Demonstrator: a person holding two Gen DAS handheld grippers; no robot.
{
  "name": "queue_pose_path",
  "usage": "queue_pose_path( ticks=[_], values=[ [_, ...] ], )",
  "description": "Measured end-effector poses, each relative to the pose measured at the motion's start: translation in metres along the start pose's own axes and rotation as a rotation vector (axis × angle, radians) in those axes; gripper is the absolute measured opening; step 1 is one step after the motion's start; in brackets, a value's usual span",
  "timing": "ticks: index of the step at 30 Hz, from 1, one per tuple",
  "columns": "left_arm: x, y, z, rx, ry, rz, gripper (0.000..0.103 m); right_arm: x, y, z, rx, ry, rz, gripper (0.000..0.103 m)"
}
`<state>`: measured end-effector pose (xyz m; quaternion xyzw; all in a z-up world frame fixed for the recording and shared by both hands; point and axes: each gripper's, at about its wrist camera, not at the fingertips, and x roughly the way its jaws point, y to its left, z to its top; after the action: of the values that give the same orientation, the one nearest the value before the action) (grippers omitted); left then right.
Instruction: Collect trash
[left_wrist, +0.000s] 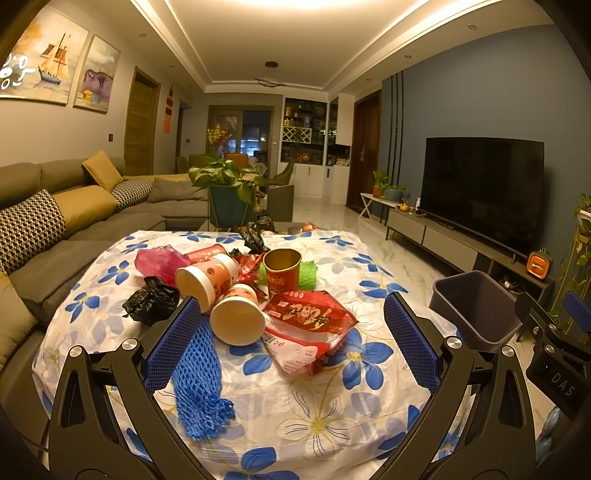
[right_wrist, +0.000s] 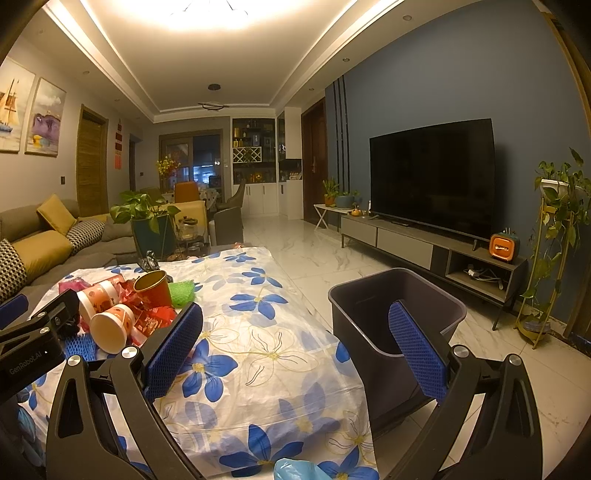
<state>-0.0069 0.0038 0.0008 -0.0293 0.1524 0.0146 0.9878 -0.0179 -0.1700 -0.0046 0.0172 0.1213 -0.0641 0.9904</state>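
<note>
The trash sits in a heap on the table (left_wrist: 314, 435), left of the bin (left_wrist: 476, 310). The left gripper (left_wrist: 291, 347) hangs over the heap, its fingers wide open and empty. A good first grab is the near paper cup (left_wrist: 238, 319): come down slowly and pinch its side. The right gripper (right_wrist: 295, 354), open and empty too, waits near the bin.

Paper cups (left_wrist: 221, 291), red wrappers (left_wrist: 310, 317) and crumpled bags (left_wrist: 153, 301) lie heaped beside an empty grey bin (right_wrist: 395, 314).
</note>
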Motion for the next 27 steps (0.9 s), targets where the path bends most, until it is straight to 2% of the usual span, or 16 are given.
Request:
queue_pose_path(
  ticks=[27],
  values=[
    [-0.0003, -0.0018, -0.0005, 0.0, 0.0, 0.0, 0.097, 0.001, 0.0031, 0.0003, -0.006, -0.008, 0.009, 0.098]
  ],
)
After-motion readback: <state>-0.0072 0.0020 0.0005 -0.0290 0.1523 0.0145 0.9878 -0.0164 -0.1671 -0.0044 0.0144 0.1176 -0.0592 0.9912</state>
